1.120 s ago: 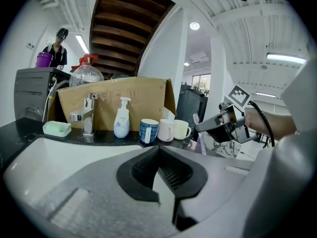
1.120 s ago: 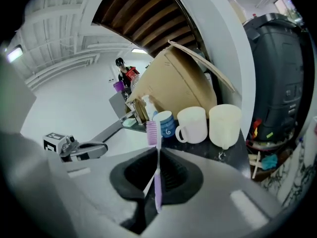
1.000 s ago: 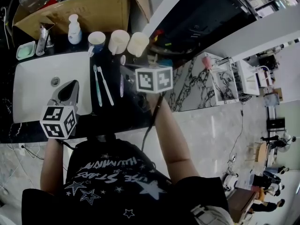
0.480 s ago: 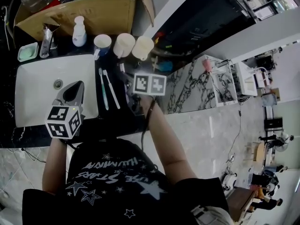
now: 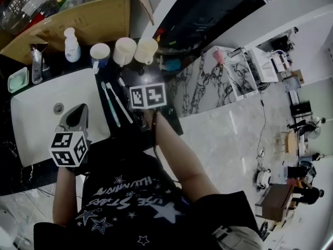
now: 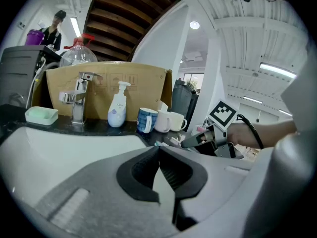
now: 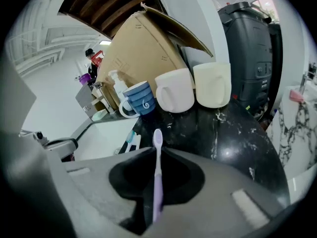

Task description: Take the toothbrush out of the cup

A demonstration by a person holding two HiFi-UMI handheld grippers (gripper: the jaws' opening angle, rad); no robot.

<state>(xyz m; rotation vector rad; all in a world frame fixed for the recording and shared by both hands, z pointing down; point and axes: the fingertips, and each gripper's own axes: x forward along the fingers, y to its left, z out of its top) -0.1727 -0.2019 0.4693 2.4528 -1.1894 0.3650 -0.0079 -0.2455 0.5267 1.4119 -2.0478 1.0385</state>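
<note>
As its jaws just eased wider, right gripper (image 7: 157,153), pinched toothbrush (image 7: 157,138) (purple)

- Head view: from above, steeply down on the black counter (image 5: 148,69) and sink (image 5: 36,113).
- Left gripper view: low over the sink, facing the faucet (image 6: 79,98).
- Right gripper view: close above the counter; all three share the mugs (image 7: 173,90).

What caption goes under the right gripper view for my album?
Right gripper, jaws just easing open, holds a purple plastic toothbrush over the black stone counter.
</note>
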